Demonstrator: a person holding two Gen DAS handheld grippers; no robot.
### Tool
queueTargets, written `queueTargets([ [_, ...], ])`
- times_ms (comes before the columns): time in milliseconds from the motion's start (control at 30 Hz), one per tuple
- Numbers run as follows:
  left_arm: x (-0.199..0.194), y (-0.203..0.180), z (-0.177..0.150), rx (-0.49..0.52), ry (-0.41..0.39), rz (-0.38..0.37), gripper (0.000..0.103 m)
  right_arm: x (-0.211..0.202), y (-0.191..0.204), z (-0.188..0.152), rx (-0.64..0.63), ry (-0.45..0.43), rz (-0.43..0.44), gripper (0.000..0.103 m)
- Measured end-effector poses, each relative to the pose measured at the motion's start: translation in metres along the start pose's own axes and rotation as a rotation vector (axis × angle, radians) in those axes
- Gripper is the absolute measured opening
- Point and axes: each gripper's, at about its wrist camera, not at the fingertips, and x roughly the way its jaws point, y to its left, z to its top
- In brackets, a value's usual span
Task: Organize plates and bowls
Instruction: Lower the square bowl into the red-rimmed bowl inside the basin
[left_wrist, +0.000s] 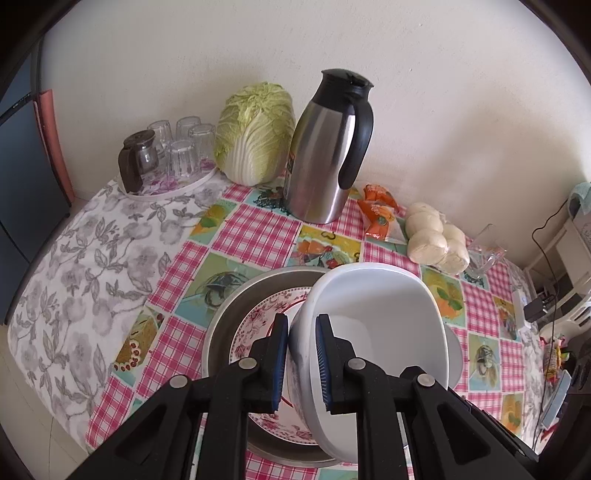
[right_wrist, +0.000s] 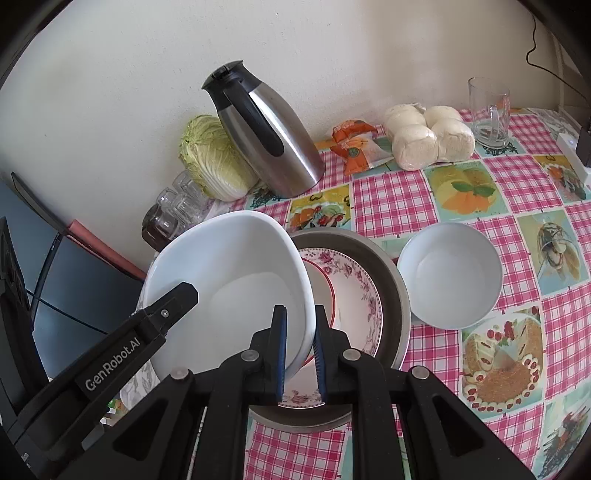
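Left gripper (left_wrist: 302, 363) clamped on the near-left rim of a large white bowl (left_wrist: 384, 321), one blue pad inside the wall and one outside. Right gripper (right_wrist: 300, 354) clamped on the opposite, right-hand rim of the same large white bowl (right_wrist: 229, 280), again with one pad on each face of the wall. The bowl is thus held between both grippers, tilted, its open side turned toward the cameras, directly above a floral plate (right_wrist: 354, 295). In the right wrist view the left gripper's black arm (right_wrist: 110, 354) enters from the lower left and reaches over the bowl's left rim.

The floral plate (left_wrist: 258, 332), pink-patterned with a red ring, lies inside a round metal pan (left_wrist: 225, 317) on the table; the pan's grey rim (right_wrist: 399, 291) shows around it. Whether the held bowl touches the plate cannot be told.

A small white bowl (right_wrist: 448, 275) stands upright on the checked tablecloth (right_wrist: 391, 199) just right of the pan, apart from both grippers.

Far side of the table, along the wall: a steel thermos jug (left_wrist: 325, 147) with black handle, a napa cabbage (left_wrist: 255, 133) to its left, and a tray of upturned glasses (left_wrist: 181, 147) with a small glass pot (left_wrist: 135, 158) further left. Right of the jug: orange packets (left_wrist: 378, 210), a bag of white buns (left_wrist: 436, 236), and a clear glass mug (right_wrist: 489, 110).
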Motion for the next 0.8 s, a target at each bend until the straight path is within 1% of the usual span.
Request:
queueTargets([
  [167, 0.015, 0.005, -0.002, -0.019, 0.033, -0.008, 0.018, 0.009, -0.002, 0.000, 0.000, 0.014, -0.021, 0.015],
  [267, 0.023, 0.008, -0.002, -0.038, 0.049, -0.025, 0.018, 0.013, -0.004, 0.001, 0.002, 0.018, -0.031, 0.015],
  [400, 0.030, 0.010, -0.003, -0.058, 0.060, -0.039, 0.018, 0.016, -0.005, 0.002, -0.002, 0.011, -0.038, 0.015],
  [800, 0.045, 0.017, -0.005, -0.081, 0.091, -0.031, 0.018, 0.023, -0.005, 0.003, -0.008, 0.013, -0.030, 0.016],
])
